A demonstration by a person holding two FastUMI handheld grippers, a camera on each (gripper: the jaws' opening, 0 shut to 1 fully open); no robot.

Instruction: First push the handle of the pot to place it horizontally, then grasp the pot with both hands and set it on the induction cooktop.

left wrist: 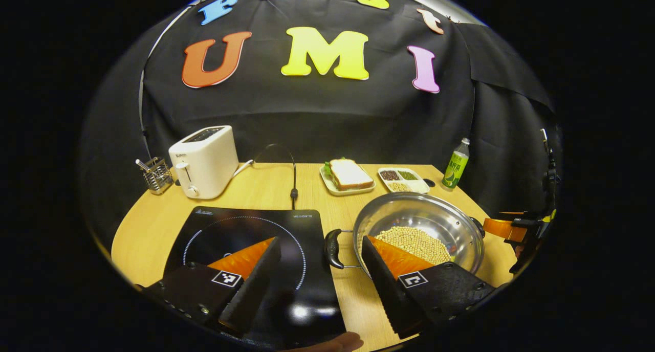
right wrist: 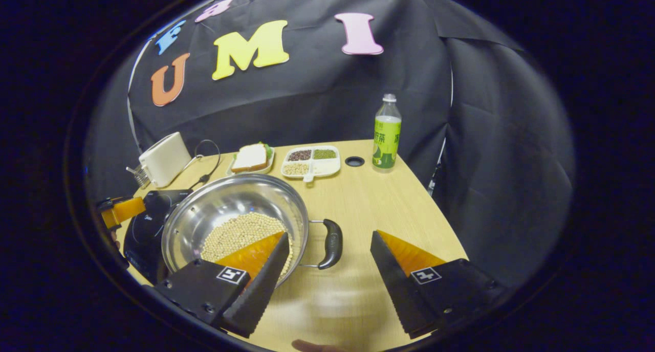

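Wooden table (left wrist: pixel 153 224): cooktop (left wrist: pixel 245 255), pot (left wrist: pixel 424 224), toaster (left wrist: pixel 204 160), bottle (left wrist: pixel 456 165).

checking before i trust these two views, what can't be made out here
- Induction cooktop, left gripper view: its near edge and controls are hidden behind the left gripper.
- Pot, right gripper view: its near rim and part of the beans sit behind a finger of the right gripper.
- Utensil rack, left gripper view: contents too small to identify.
- Divided tray, right gripper view: its grains too small to name.

Left tool (left wrist: pixel 321 249) open, fingers straddling pot (left wrist: pixel 418 233) handle (left wrist: pixel 332 248); pot beside induction cooktop (left wrist: pixel 256 255) on counter (left wrist: pixel 153 224).
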